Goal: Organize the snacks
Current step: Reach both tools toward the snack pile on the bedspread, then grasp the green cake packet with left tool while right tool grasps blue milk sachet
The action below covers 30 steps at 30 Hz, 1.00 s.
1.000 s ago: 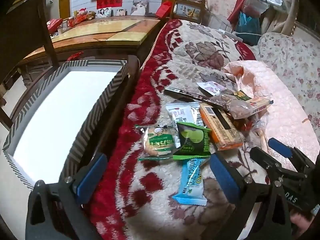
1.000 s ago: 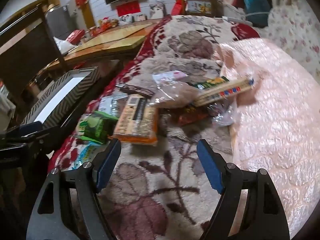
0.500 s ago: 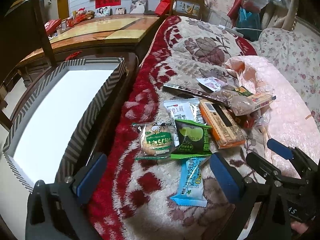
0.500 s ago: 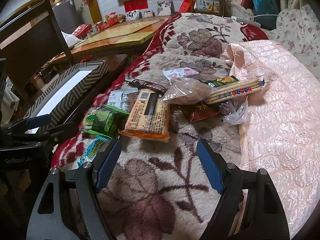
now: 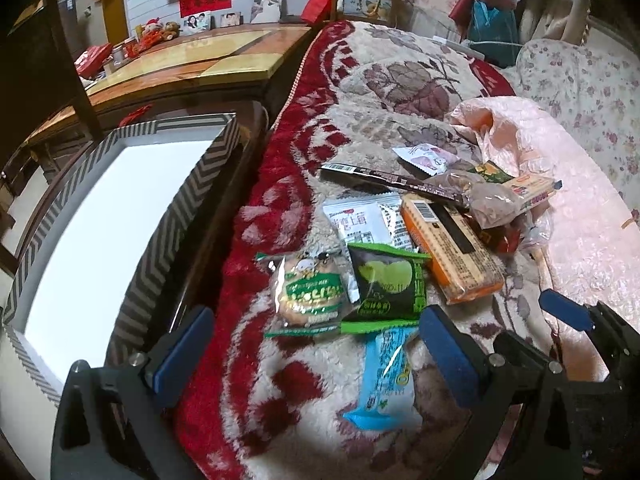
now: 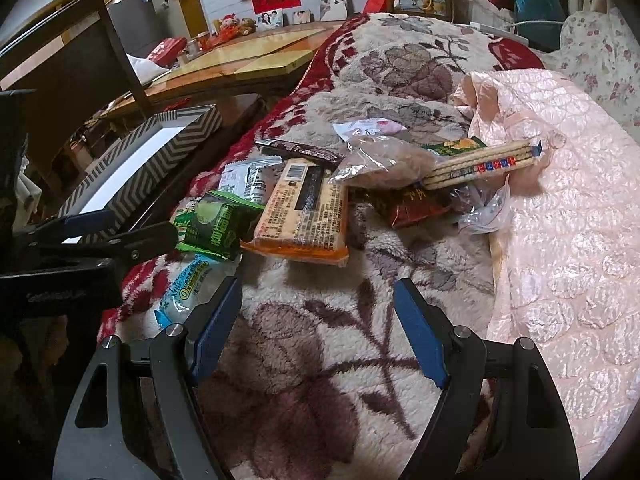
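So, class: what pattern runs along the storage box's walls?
Grey-and-white chevron stripes on the box, clearest in the left wrist view.

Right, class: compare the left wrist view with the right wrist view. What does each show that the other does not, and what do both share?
Only the left wrist view shows the round biscuit in its clear green-printed wrapper clearly.

Only the right wrist view shows the dark red foil snack packet clearly.

Both show the chevron-patterned white-lined box, the long orange cracker pack, the light blue snack sachet, and both open hand-held grippers: left hand-held gripper, right hand-held gripper.
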{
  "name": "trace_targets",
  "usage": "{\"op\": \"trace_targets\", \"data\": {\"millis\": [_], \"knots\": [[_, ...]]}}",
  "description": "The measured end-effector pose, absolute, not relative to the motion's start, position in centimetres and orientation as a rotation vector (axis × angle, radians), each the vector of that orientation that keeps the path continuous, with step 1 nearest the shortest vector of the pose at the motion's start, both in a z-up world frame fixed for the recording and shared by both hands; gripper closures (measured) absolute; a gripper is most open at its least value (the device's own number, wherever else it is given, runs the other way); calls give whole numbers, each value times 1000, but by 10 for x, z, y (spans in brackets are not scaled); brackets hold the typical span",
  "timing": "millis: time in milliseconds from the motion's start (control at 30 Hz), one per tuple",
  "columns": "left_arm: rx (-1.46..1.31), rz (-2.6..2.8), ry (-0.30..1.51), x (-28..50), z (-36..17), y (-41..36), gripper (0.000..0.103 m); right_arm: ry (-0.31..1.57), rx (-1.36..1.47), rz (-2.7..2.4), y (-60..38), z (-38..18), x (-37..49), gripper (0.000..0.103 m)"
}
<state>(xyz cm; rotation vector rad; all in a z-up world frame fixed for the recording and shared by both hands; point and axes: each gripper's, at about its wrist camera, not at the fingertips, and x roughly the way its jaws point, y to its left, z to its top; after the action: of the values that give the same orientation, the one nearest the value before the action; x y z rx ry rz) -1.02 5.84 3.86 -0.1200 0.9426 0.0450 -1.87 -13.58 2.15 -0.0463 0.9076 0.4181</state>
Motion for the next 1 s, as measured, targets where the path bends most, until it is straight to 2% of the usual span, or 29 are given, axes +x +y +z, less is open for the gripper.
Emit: {"op": "trace_targets", "data": {"millis": [200, 400, 600, 667, 1000], "knots": [[-97, 23, 949, 8, 36, 47, 2, 922, -39, 423, -137, 19, -17, 24], [-44, -20, 997, 21, 25, 29, 16, 937, -37, 427, -138, 15, -16, 24], [-11, -25, 1019, 33, 20, 22, 40, 962, -32, 429, -138, 10, -15, 24], [-16, -32, 1020, 35, 21, 23, 60, 967, -32, 432, -137, 9, -15, 24], [-133, -5, 982, 16, 40, 68, 64, 1012, -13, 528, -114, 12, -18, 24]]}}
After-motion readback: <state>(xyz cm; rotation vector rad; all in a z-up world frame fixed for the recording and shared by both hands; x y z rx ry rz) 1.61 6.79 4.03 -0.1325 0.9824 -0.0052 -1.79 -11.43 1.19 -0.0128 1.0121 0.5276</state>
